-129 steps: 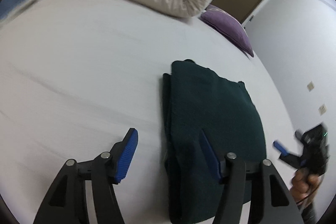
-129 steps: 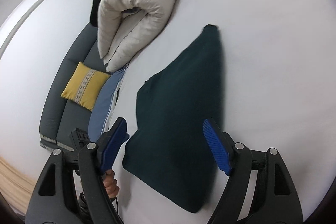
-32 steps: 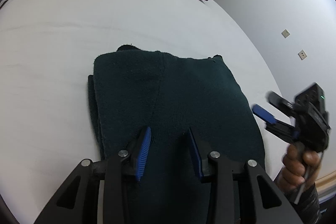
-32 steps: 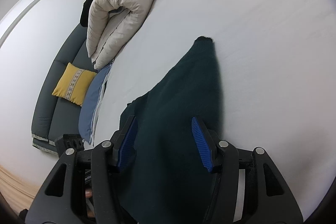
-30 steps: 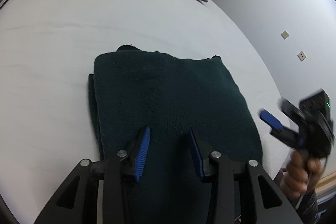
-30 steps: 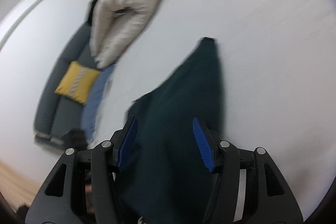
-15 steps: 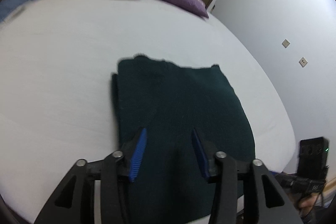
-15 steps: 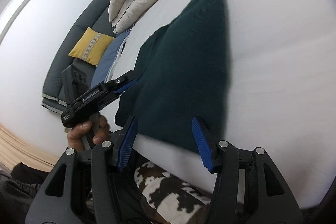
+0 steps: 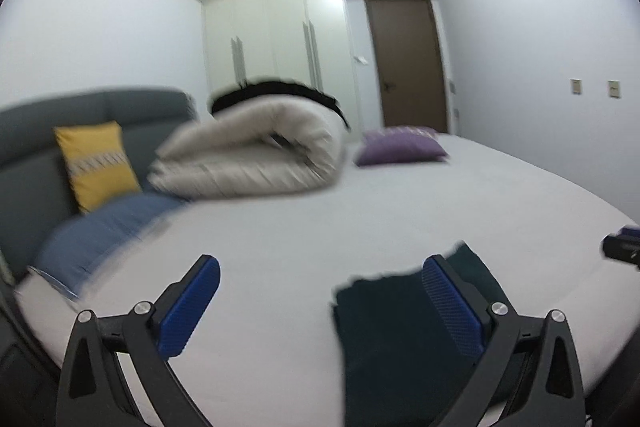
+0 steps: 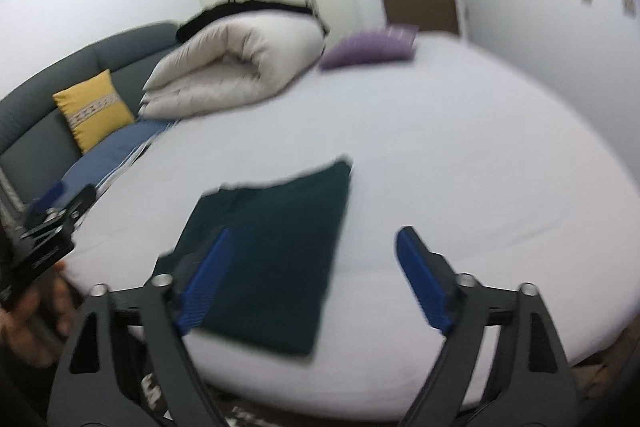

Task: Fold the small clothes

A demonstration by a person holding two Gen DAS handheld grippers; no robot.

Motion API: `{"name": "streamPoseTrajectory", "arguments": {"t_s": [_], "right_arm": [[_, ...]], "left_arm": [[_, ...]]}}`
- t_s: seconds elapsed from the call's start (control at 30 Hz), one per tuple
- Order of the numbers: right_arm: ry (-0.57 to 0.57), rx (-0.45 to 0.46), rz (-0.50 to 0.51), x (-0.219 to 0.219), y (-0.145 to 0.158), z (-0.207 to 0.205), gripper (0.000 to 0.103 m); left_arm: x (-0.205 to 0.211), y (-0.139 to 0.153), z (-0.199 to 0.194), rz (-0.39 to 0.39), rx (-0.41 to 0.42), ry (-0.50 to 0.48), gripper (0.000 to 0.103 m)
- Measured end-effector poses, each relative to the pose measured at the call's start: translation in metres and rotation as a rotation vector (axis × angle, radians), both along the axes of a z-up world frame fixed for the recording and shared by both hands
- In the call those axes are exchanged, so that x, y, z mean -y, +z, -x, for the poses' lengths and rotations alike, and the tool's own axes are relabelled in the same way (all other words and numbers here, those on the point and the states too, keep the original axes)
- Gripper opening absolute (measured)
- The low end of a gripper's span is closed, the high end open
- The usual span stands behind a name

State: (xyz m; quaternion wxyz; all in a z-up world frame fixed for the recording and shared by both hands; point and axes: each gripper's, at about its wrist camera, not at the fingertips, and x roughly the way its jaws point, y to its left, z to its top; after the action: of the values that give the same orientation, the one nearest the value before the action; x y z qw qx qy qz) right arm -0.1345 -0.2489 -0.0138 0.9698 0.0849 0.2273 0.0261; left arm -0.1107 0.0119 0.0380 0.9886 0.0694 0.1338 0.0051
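- Both grippers now stand spread wide and empty: the left gripper (image 9: pixel 320 307) fills the bottom of its frame, the right gripper (image 10: pixel 316 279) the bottom of its own, whereas a second ago each had its blue pads drawn much closer together low over the cloth.
- Both have also lifted and pulled back from the garment; the views now look level across the room instead of down at the bed, and both are motion-blurred.
- Folded dark green garment (image 10: pixel 276 251) lies flat as a neat rectangle on the white bed (image 10: pixel 460 147), in the lower centre of the right wrist view and at the lower right of the left wrist view (image 9: pixel 400 327), near the bed's near edge. Neither gripper touches it.
- My reading: the release and retreat suggest that folding of this piece is finished, or nearly so; its shape matches that of a second ago, so no further fold was added.
- Around it: a rolled cream duvet (image 9: pixel 256 155) at centre, a purple cushion (image 9: pixel 400 147) to its right, a yellow cushion (image 9: pixel 96 163) on the grey sofa (image 9: pixel 32 131) at left, and a blue cloth (image 9: pixel 104 227) below it.
- A wardrobe (image 9: pixel 280 39) and a brown door (image 9: pixel 408 63) stand at the back.
- Nothing lies between the grippers and the garment; no second small garment to fold is visible on the bed.
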Motion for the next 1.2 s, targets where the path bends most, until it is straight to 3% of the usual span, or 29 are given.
{"name": "streamPoseTrajectory", "arguments": {"t_s": [0.03,0.17,0.33,0.43,0.57,0.73,0.9,1.2], "right_arm": [[-0.029,0.049,0.019,-0.002,0.01,0.007,0.102],[-0.115,0.208,0.09,-0.005,0.044,0.029,0.103],[-0.132,0.234,0.08,-0.011,0.067,0.036,0.103],[-0.112,0.22,0.078,-0.017,0.074,0.037,0.103],[-0.086,0.156,0.063,-0.023,0.073,0.037,0.103],[-0.102,-0.032,0.024,-0.031,0.058,0.013,0.103],[-0.108,-0.131,0.048,-0.046,0.038,-0.008,0.103],[-0.099,-0.226,0.118,-0.068,0.006,-0.031,0.103]], "left_arm": [[0.001,0.007,0.005,-0.005,0.026,0.014,0.103],[-0.005,0.033,0.016,0.045,0.027,-0.042,0.103],[-0.011,0.041,0.004,0.112,-0.09,-0.077,0.103],[-0.008,0.031,0.001,0.089,-0.133,-0.058,0.103],[-0.005,0.008,-0.016,0.083,-0.269,-0.015,0.103],[-0.007,-0.018,-0.035,0.111,-0.416,0.026,0.103],[-0.004,-0.033,-0.04,0.132,-0.483,0.0,0.103],[-0.001,-0.052,-0.044,0.127,-0.563,-0.024,0.103]]}}
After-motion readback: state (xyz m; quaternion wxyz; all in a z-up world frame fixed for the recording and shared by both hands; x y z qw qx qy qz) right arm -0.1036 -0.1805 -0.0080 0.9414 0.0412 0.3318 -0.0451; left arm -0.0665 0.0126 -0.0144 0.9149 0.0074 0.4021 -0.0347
